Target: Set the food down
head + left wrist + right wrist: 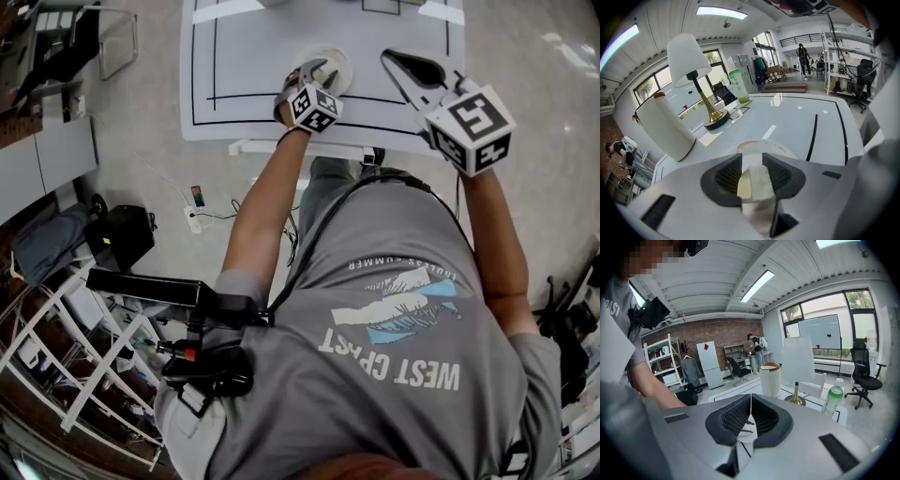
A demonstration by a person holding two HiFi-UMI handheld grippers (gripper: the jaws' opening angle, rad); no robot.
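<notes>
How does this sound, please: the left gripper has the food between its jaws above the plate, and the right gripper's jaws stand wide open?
Not quite: the right gripper has its jaws shut together, empty, as the right gripper view shows. The left gripper does have the food above the plate.

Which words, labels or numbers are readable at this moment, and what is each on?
"WEST COAST": on the grey T-shirt, upside down in the head view.
Arched line of small print on the same shirt: too small to read surely.
Green bottle: label unreadable.
</notes>
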